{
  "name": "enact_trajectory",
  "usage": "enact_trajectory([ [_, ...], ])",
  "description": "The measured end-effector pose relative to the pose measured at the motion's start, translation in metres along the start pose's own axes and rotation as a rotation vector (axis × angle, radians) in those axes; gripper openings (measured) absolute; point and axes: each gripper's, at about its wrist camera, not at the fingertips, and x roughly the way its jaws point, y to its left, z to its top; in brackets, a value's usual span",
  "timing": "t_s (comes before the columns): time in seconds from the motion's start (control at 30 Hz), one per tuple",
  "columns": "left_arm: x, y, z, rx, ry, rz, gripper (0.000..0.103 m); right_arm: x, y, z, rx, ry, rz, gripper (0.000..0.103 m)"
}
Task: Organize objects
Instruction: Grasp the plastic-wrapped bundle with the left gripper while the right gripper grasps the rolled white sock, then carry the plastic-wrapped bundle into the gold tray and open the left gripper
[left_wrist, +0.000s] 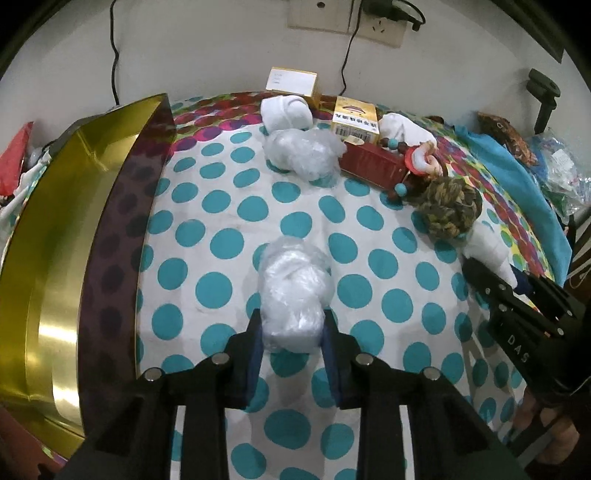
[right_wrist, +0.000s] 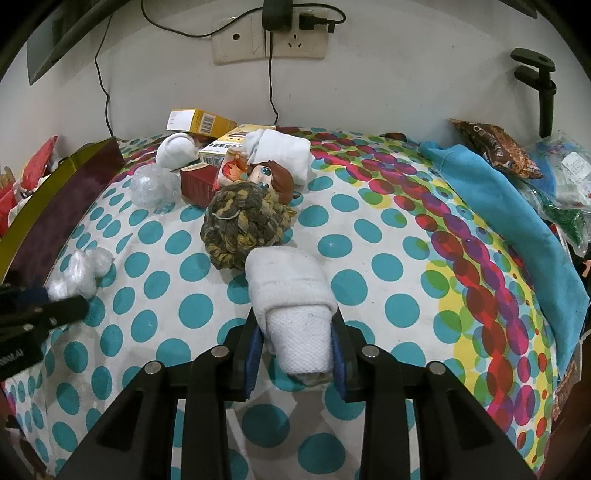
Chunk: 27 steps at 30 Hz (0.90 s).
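Observation:
A crumpled clear plastic bag (left_wrist: 295, 288) lies on the dotted cloth (left_wrist: 221, 206), and my left gripper (left_wrist: 291, 321) is shut on its near end, both blue pads pressing its sides. From the right wrist view that same gripper (right_wrist: 70, 302) and bag (right_wrist: 79, 273) sit at the far left. My right gripper (right_wrist: 297, 332) is shut on a rolled white sock (right_wrist: 295, 291) resting on the cloth just in front of a brown-and-yellow rope ball (right_wrist: 243, 225). The right gripper (left_wrist: 480, 273) also shows at the right edge of the left wrist view.
A gold box with a dark purple wall (left_wrist: 66, 240) stands along the left. At the back lie a second plastic bag (left_wrist: 303, 151), another white sock roll (left_wrist: 286, 110), a red box (left_wrist: 369, 162), a yellow box (left_wrist: 354, 122) and a doll (right_wrist: 266, 173). A blue cloth (right_wrist: 498, 206) lies right.

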Motion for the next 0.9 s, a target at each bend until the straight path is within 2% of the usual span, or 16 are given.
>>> enact_trajectory([
  [0.23, -0.005, -0.002, 0.0, 0.005, -0.013, -0.008, 0.027, 0.0, -0.001, 0.0, 0.001, 0.0, 0.0, 0.03],
  [0.9, -0.049, 0.012, -0.003, 0.039, -0.076, 0.088, 0.027, 0.0, 0.002, 0.0, -0.007, -0.001, -0.01, 0.03],
])
